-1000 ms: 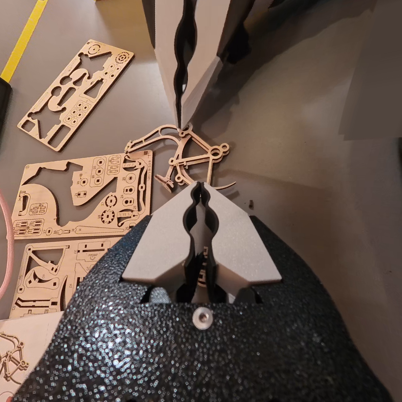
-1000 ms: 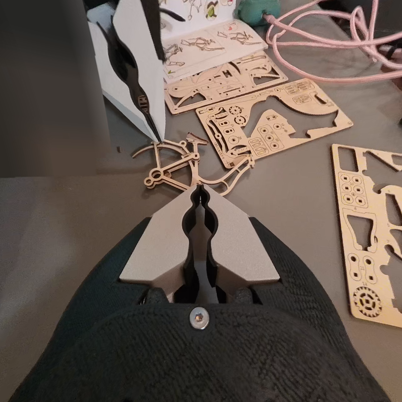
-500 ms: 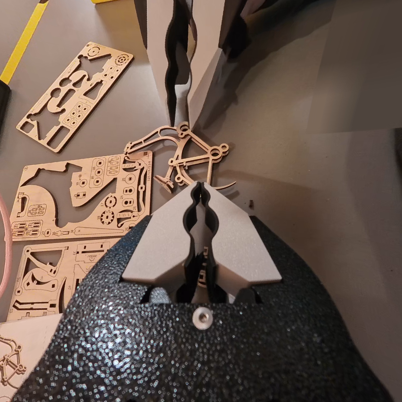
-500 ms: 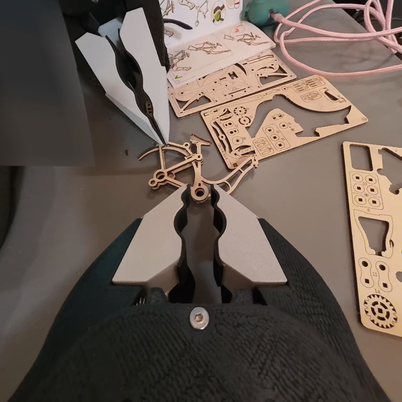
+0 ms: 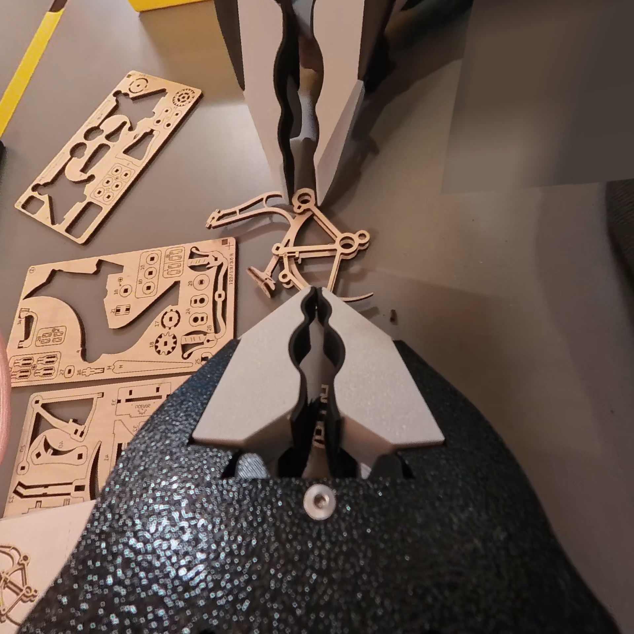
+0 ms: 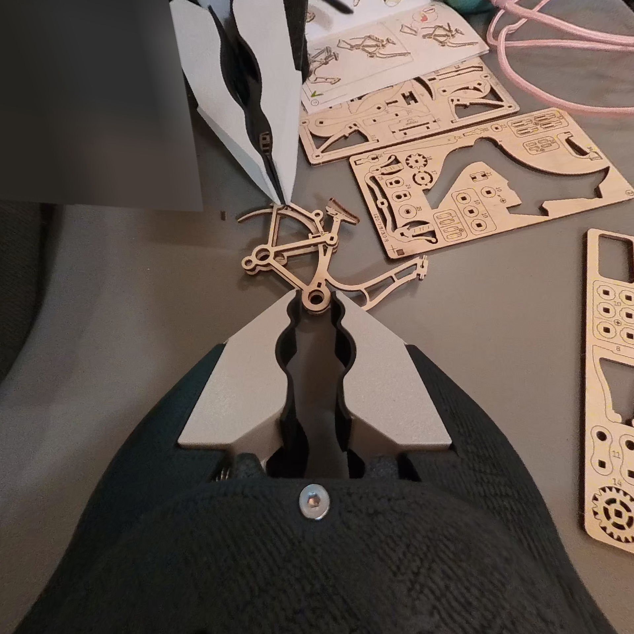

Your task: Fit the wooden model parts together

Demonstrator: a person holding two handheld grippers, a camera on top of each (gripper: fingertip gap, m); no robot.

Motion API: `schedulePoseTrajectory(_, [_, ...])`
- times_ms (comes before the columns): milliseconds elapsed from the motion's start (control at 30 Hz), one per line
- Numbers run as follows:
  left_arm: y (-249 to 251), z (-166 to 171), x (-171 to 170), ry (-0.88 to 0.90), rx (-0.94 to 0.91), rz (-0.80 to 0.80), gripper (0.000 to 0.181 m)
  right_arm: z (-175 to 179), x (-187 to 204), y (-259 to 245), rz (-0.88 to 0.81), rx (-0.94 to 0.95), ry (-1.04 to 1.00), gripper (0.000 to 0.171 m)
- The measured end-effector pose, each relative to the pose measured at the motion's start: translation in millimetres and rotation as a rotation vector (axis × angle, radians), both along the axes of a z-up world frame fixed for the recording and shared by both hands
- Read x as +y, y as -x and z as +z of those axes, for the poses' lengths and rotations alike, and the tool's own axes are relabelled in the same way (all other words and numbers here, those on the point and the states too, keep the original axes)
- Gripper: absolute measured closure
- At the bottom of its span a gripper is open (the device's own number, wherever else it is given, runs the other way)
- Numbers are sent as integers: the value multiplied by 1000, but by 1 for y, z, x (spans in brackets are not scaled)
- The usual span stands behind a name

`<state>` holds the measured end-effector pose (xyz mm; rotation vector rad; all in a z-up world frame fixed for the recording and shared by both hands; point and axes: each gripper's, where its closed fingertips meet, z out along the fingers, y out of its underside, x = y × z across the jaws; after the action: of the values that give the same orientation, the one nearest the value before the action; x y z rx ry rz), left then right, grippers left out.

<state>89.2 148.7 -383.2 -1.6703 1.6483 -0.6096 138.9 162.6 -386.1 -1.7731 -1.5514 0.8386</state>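
Thin plywood frame [image 6: 295,254] snaps easily; your spread right gripper [image 6: 316,302] should pinch its ring, left gripper [image 5: 317,291] pressed together

The left claw [image 5: 316,291] has two grey pointed fingers [image 5: 260,377] with wavy black rubber insides. Behind them sits a black body [image 5: 308,549] with shiny speckles and one silver screw [image 5: 319,512]. The right claw [image 6: 313,298] has the same grey fingers [image 6: 240,384], a dark ridged body [image 6: 308,566] and a silver screw [image 6: 314,501].
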Motion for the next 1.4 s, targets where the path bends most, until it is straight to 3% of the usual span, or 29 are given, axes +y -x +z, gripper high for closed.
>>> schedulePoseTrajectory(1400, [0,0,0,8,-7,4,181,2,3,1,-10,7,-60,157])
